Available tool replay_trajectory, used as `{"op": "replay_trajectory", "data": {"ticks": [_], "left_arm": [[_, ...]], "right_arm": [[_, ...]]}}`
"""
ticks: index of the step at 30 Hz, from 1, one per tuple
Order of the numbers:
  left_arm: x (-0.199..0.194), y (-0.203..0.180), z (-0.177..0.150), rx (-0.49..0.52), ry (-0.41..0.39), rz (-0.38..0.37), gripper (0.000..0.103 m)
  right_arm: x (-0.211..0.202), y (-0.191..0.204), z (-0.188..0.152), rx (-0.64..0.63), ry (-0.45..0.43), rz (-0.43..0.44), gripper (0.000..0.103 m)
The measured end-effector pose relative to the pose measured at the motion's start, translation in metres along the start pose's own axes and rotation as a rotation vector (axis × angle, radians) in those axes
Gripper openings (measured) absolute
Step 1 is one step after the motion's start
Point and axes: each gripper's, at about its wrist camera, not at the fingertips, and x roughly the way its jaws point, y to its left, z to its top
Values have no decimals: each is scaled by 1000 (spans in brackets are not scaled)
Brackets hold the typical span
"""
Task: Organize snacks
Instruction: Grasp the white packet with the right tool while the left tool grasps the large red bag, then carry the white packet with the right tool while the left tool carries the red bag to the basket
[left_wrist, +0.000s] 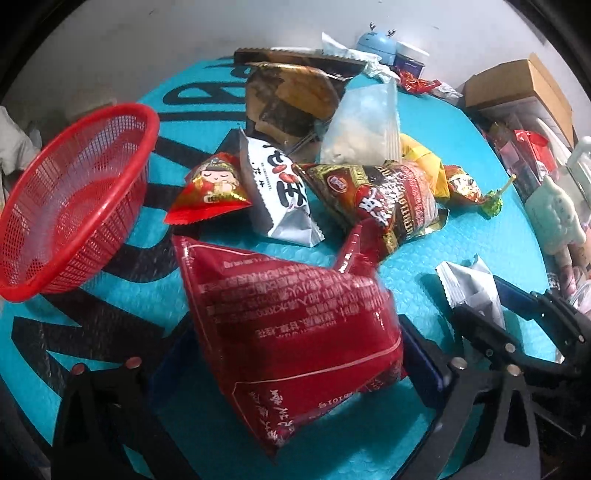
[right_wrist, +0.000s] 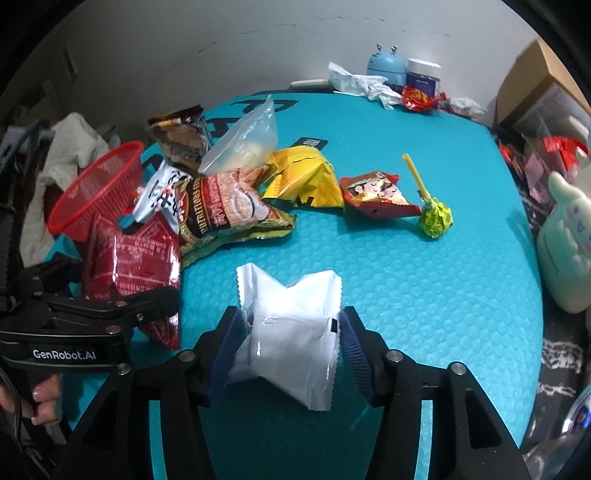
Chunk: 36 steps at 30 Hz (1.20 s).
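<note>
My left gripper (left_wrist: 291, 373) is shut on a big dark red snack packet (left_wrist: 288, 328), held over the turquoise mat (left_wrist: 424, 266); it also shows in the right wrist view (right_wrist: 129, 254). My right gripper (right_wrist: 288, 343) is shut on a white foil packet (right_wrist: 291, 332), also seen in the left wrist view (left_wrist: 469, 288). The empty red mesh basket (left_wrist: 70, 195) stands to the left. A pile of snacks lies beyond: a white packet (left_wrist: 280, 188), a small red cartoon packet (left_wrist: 212, 188), a dark cereal bag (left_wrist: 384, 199), a clear bag (left_wrist: 365, 129).
A yellow packet (right_wrist: 306, 177), another small red packet (right_wrist: 376, 195) and a green lollipop (right_wrist: 436, 218) lie mid-mat. Cardboard boxes (left_wrist: 517, 88) and a pale green plush (right_wrist: 565, 251) crowd the right edge. A blue gadget (right_wrist: 384, 66) and a jar (right_wrist: 423, 75) stand at the back.
</note>
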Motion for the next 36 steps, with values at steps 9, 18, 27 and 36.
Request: {"op": "replay_trajectory", "data": {"ticks": [9,18,27,36], "left_arm": [[-11,1,-5,36,-54,-18,57],[-36,0,-19,43,-90,-56,53],[-65,-3,-29,46,-134,-67,53],[-94,1,-40,23,-195,-62,53]], "right_arm": [[-1,-2,-3,-34,-21,-46,31],[-12,-13,-10,29,-24,16,28],[-36,-7,-18,28,-61,80,28],[-60,12,-18,-12,-102,144,28]]}}
